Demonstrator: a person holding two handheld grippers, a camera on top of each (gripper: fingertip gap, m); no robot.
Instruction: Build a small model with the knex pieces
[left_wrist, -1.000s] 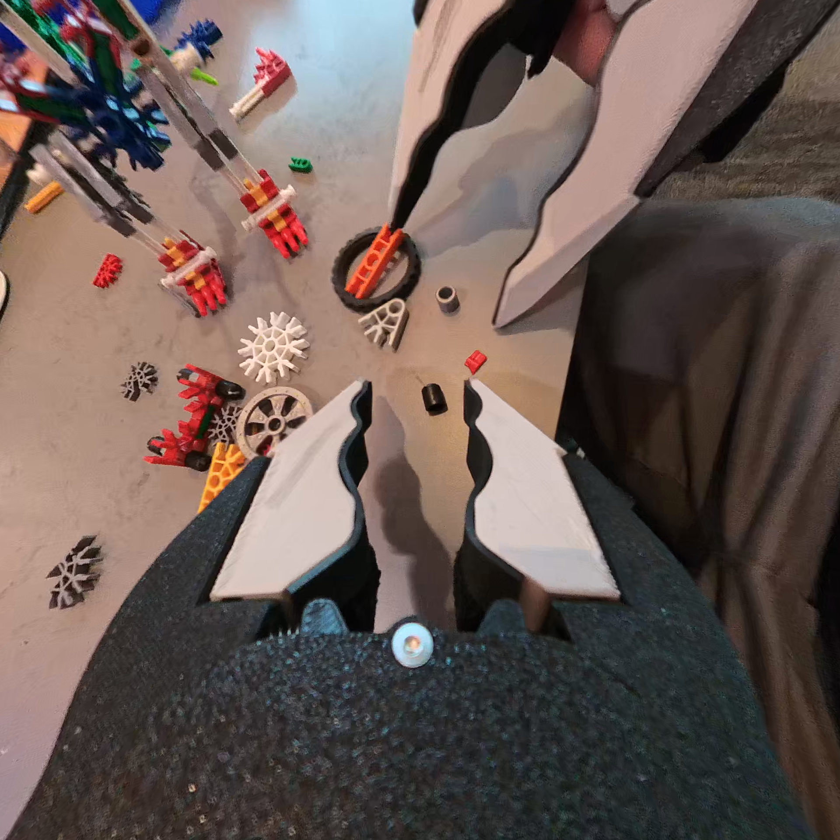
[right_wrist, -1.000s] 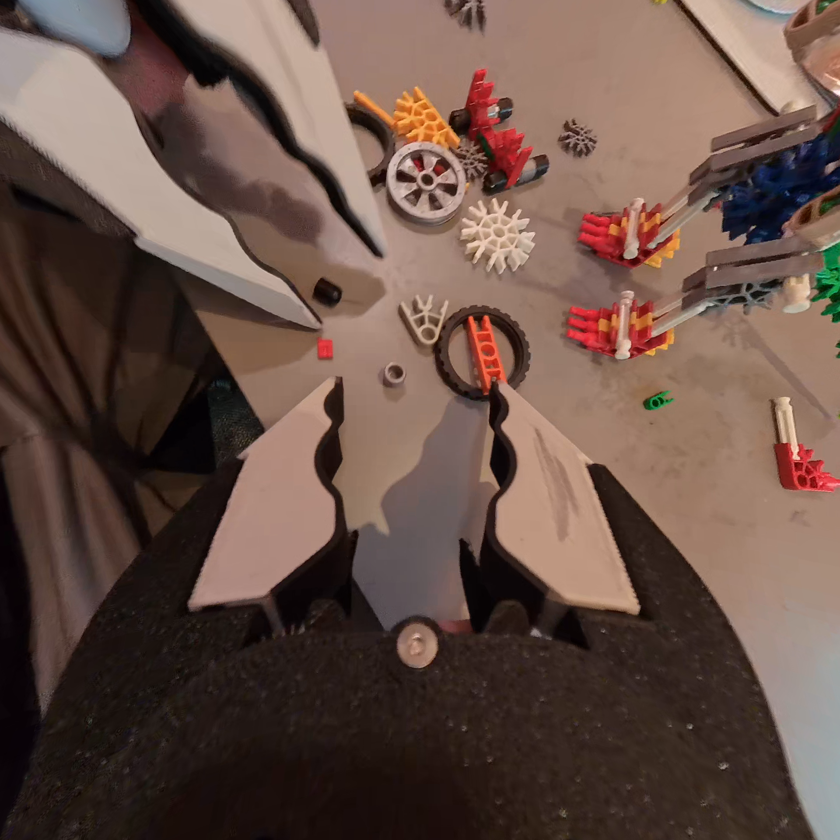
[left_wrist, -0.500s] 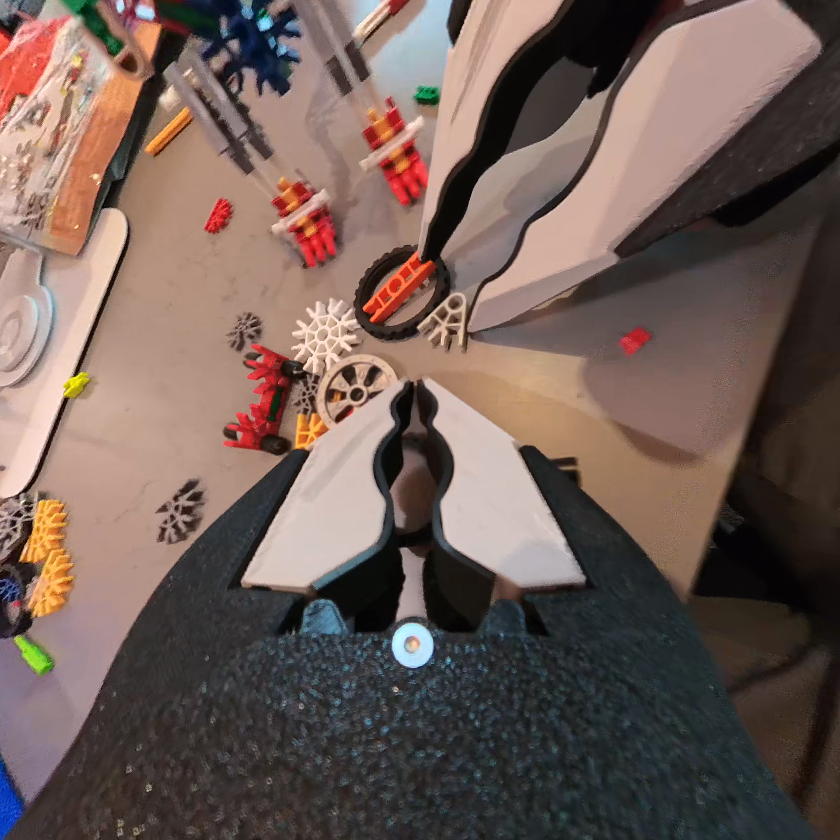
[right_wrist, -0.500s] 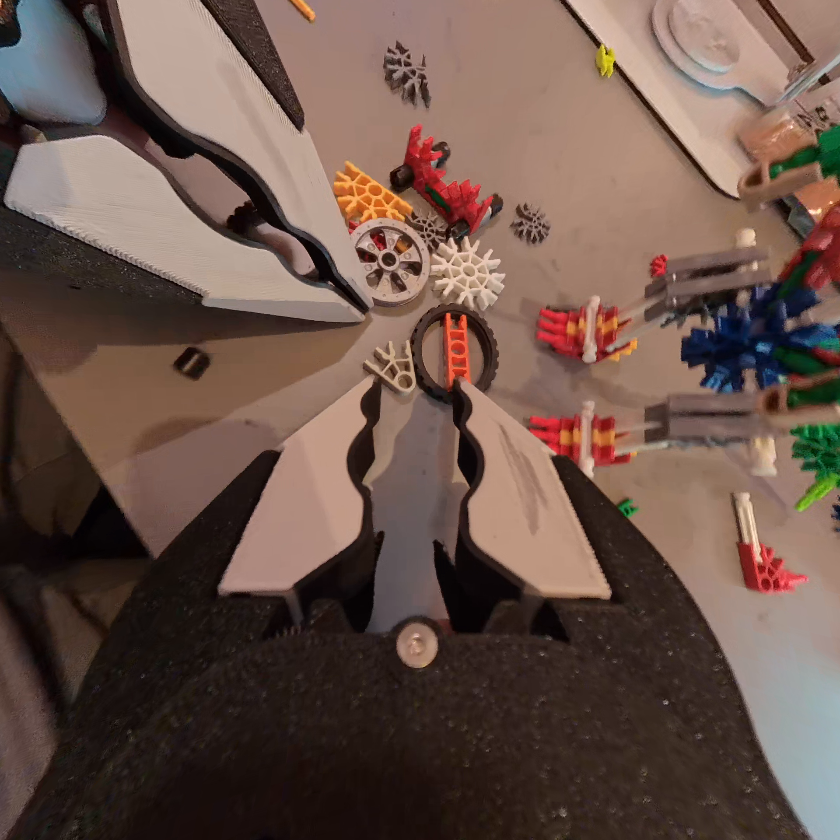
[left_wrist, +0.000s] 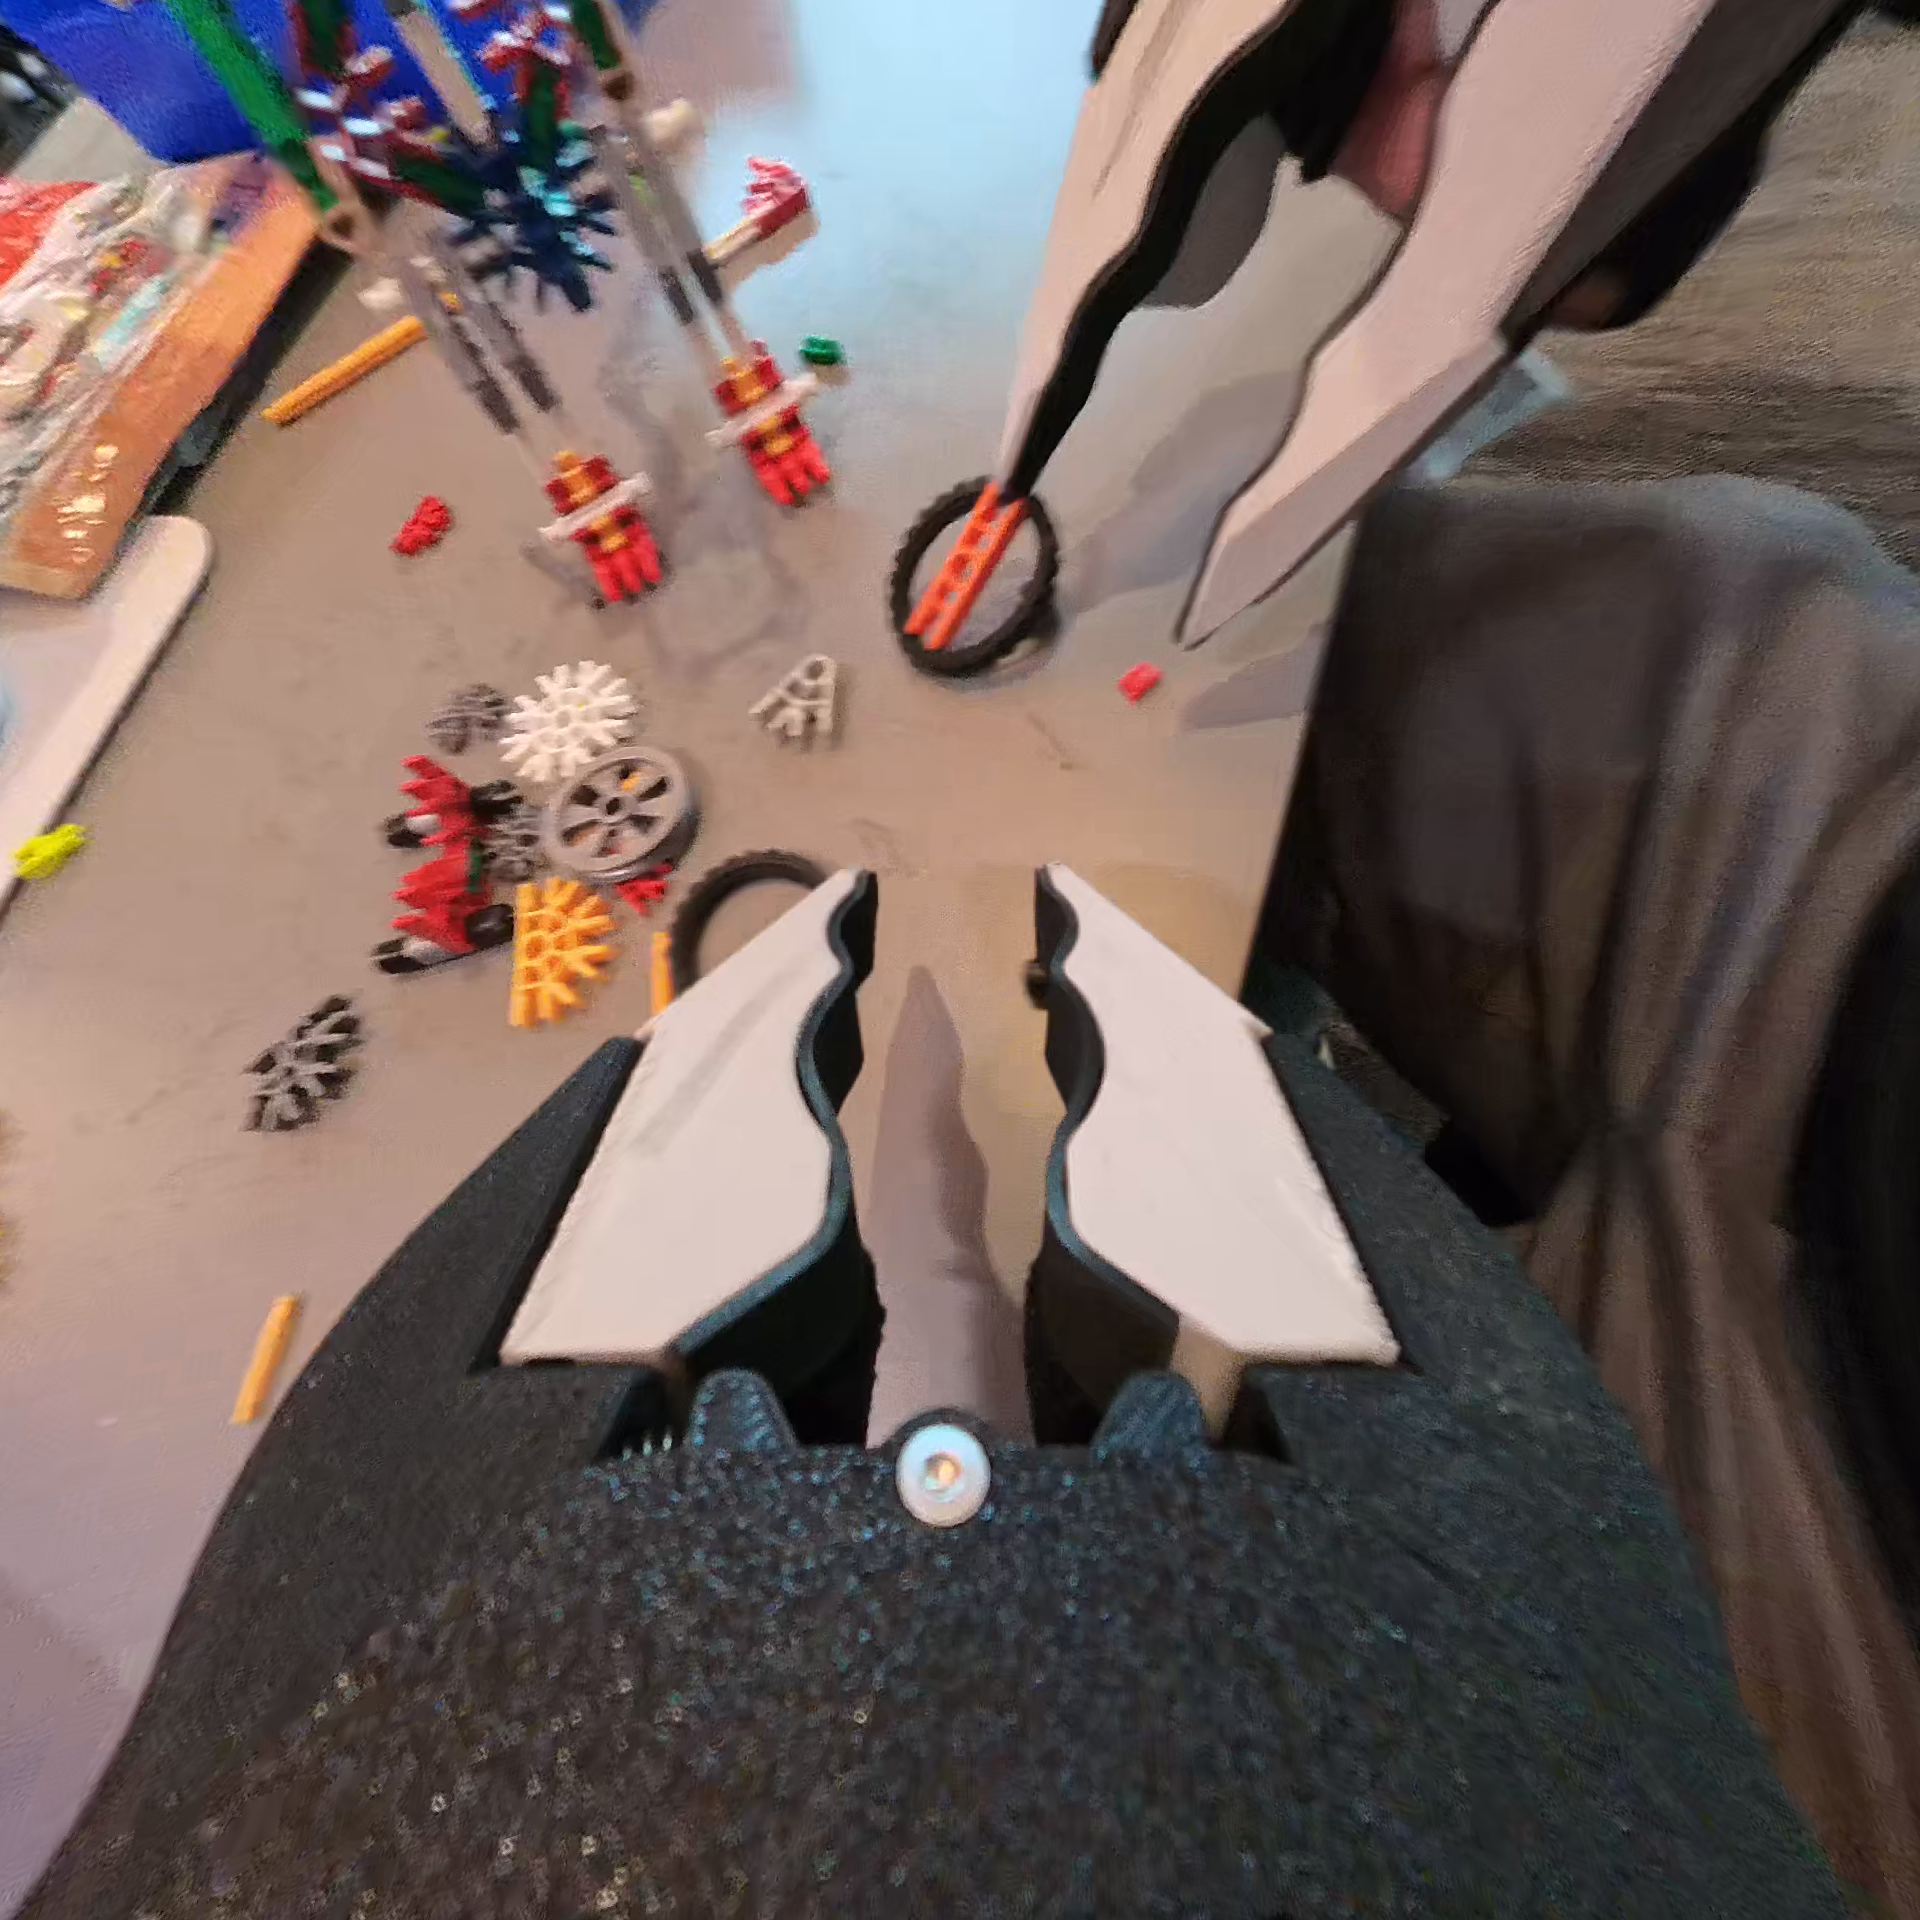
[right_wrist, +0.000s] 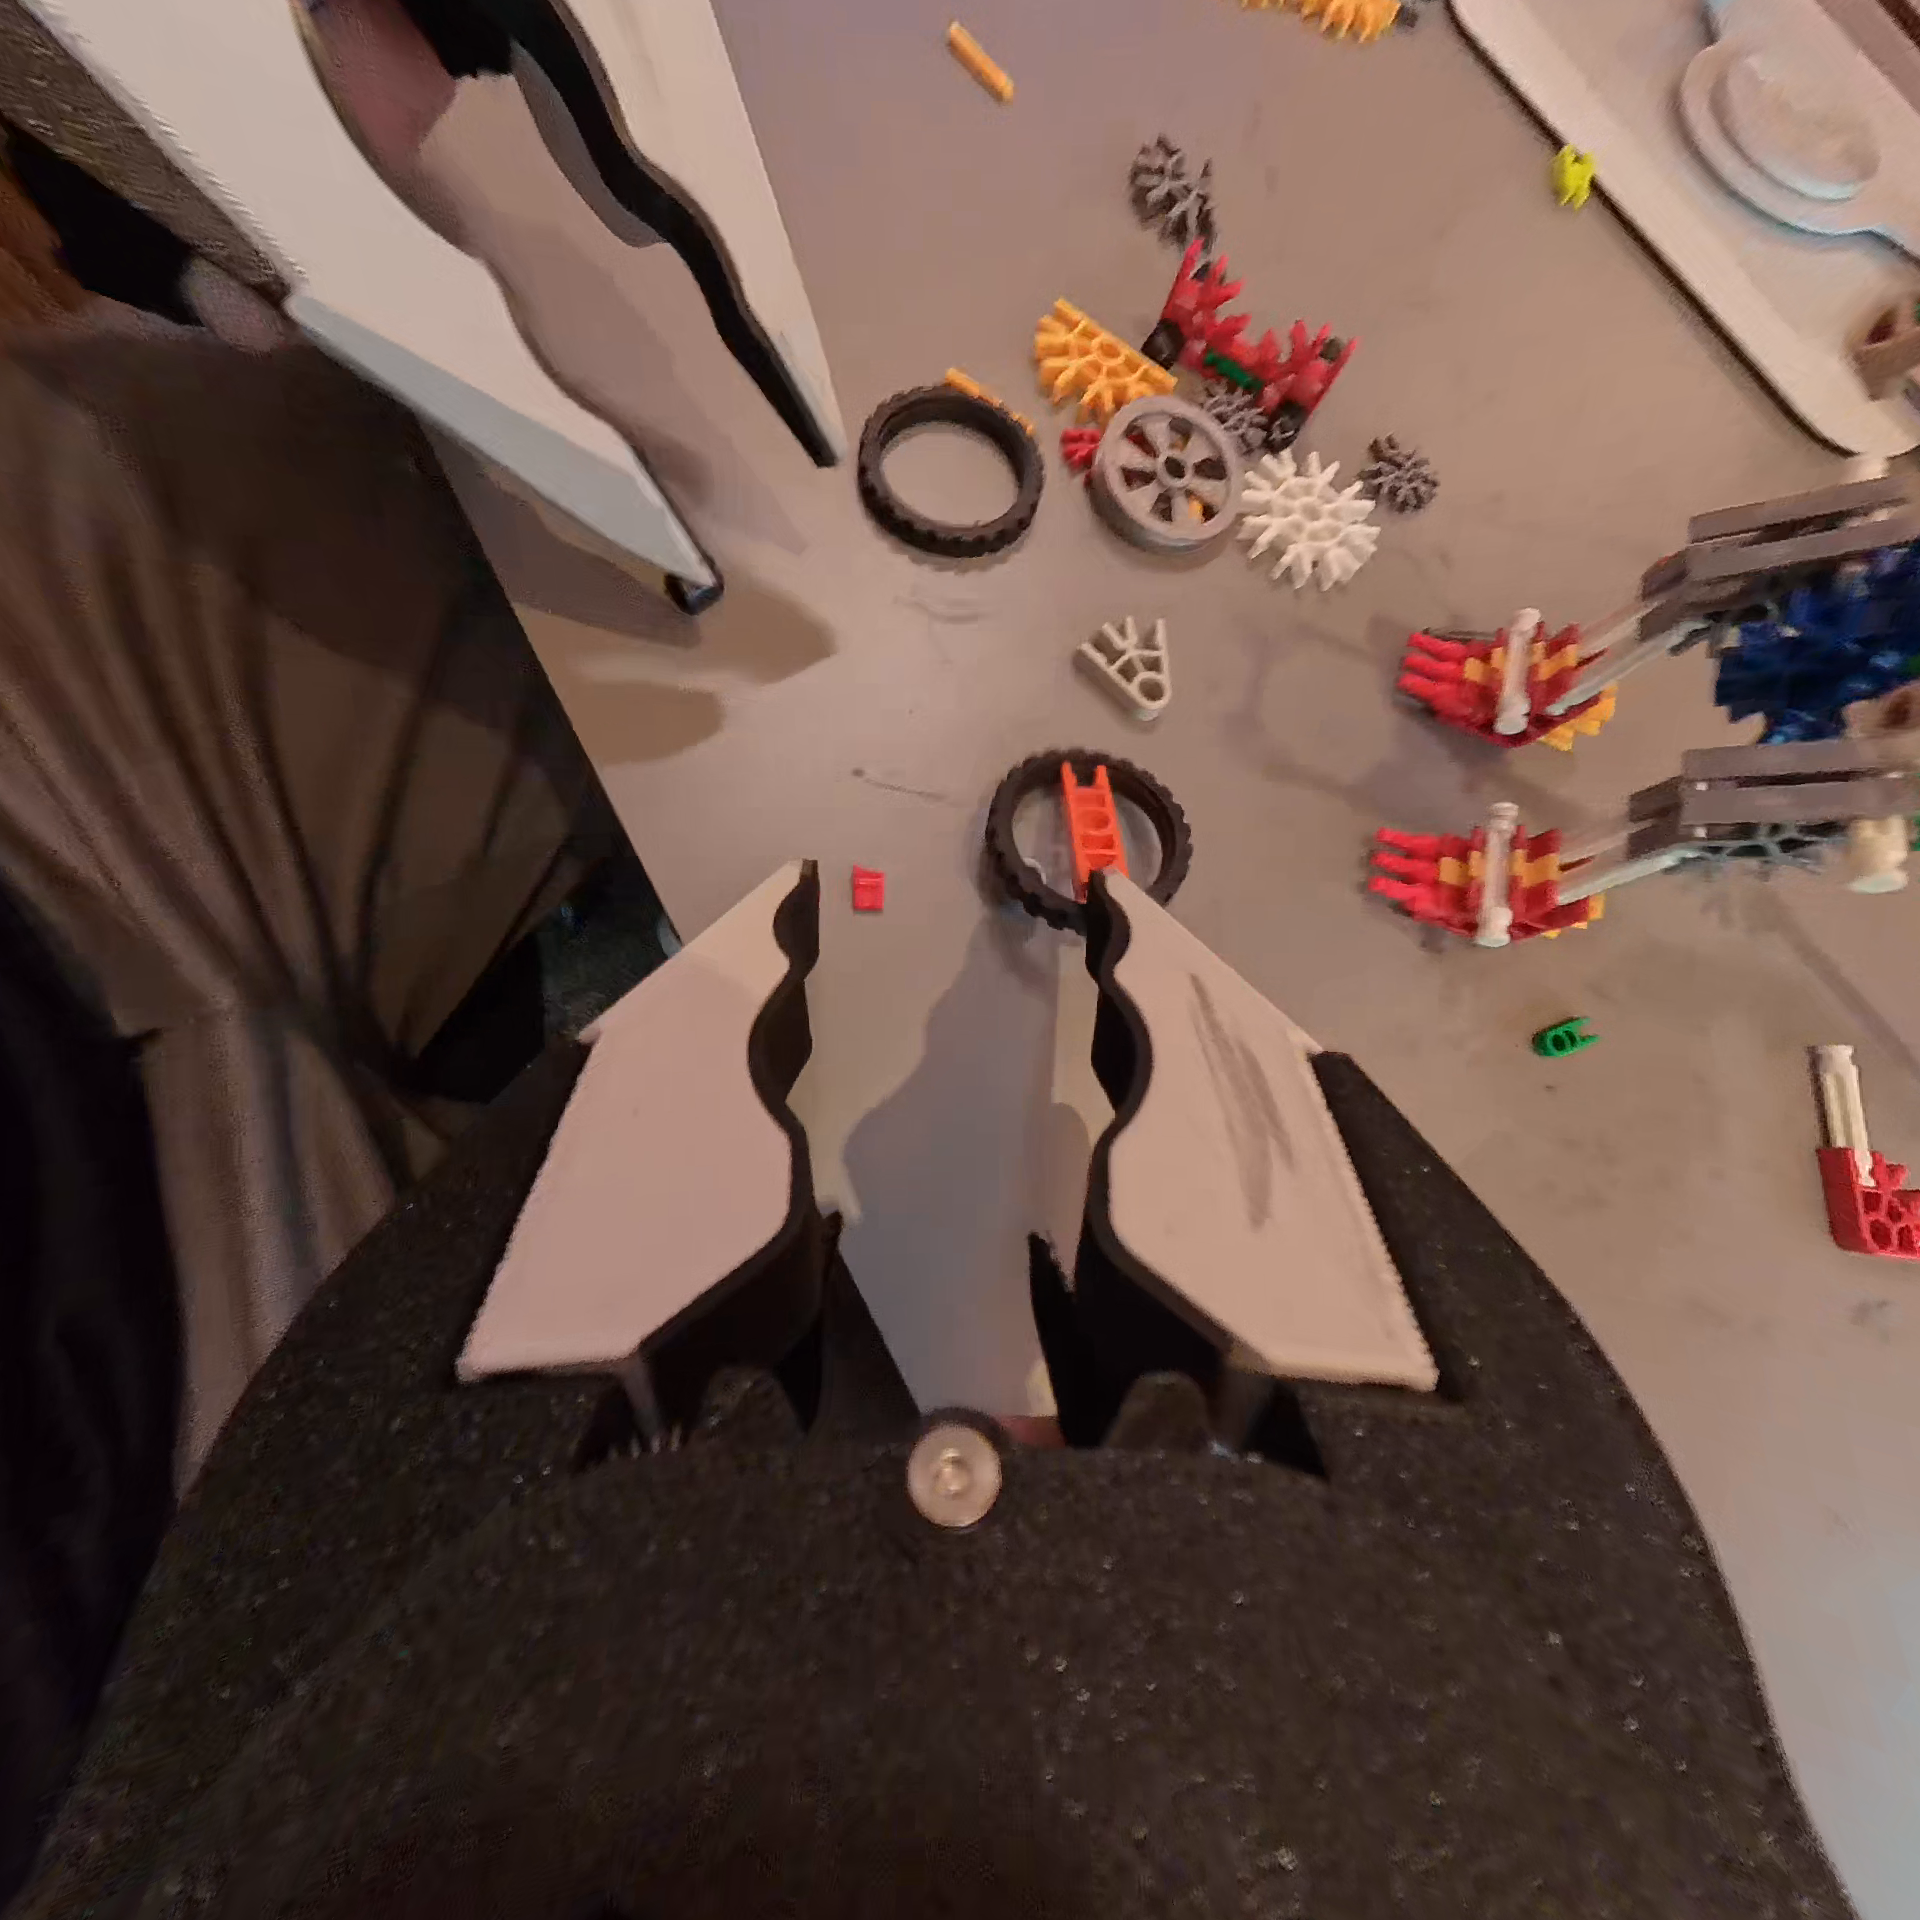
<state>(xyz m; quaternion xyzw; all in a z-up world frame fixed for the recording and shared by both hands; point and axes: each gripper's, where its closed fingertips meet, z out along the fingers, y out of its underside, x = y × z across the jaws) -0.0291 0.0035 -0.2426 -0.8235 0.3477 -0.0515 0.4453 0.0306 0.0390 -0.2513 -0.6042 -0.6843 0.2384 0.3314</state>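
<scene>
Right wrist view: both tongs wide open, holding nothing.
Right gripper (right_wrist: 951, 883) touches the orange piece (right_wrist: 1091, 831) inside a black tire (right_wrist: 1086, 836); left gripper (left_wrist: 956, 883) hangs over bare table (left_wrist: 935, 790).

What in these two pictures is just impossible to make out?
- Left wrist view: the second black tyre is half hidden behind the left gripper.
- Right wrist view: whether the right gripper touches the orange rod inside the tyre; its fingertip covers the rod's end.
- Both views: the tall toy build is cut off by the edge.
</scene>
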